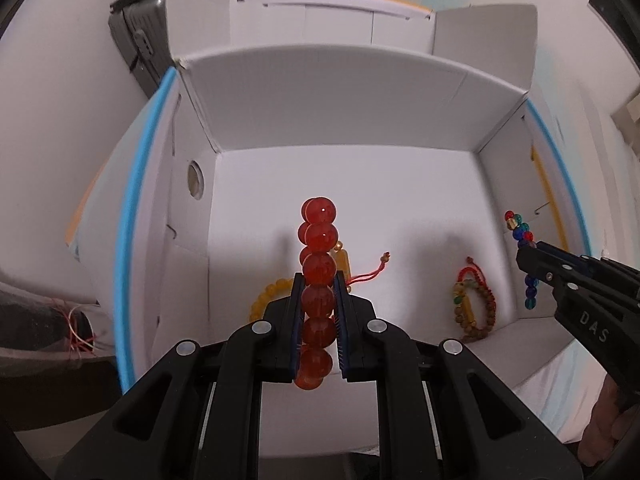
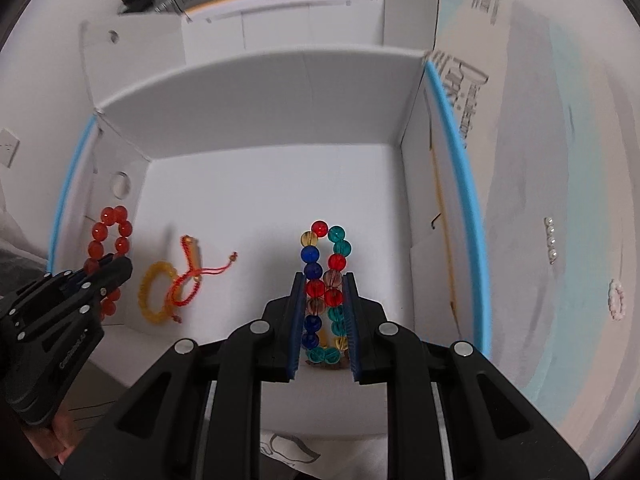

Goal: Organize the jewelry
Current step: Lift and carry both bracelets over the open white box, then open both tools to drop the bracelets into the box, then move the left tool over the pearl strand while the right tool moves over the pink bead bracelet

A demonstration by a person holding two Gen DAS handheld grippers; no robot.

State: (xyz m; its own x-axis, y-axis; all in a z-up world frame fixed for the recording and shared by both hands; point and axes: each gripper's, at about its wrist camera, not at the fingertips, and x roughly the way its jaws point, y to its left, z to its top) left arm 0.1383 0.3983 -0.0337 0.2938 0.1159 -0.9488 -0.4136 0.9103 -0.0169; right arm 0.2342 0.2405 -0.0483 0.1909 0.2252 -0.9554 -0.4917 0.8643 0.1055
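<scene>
My left gripper (image 1: 319, 277) is shut on a bracelet of big red beads (image 1: 320, 236), which stands up between the pads over the floor of an open white box (image 1: 340, 100). In the right wrist view the left gripper (image 2: 116, 266) and the red bracelet (image 2: 116, 220) sit by the box's left wall (image 2: 120, 184). My right gripper (image 2: 323, 276) is shut on a multicoloured glass-bead bracelet (image 2: 338, 236) above the box's right half. From the left wrist it shows at the right as the right gripper (image 1: 528, 256) with that bracelet (image 1: 520, 228).
On the box floor lie a yellow bead bracelet (image 2: 154, 292), a red cord bracelet (image 2: 192, 276) and a brown wooden-bead bracelet (image 1: 474, 308). Outside on the right lie a string of white pearls (image 2: 552, 244) and a pale pink bracelet (image 2: 616, 300). A grey suitcase (image 1: 136, 36) stands behind.
</scene>
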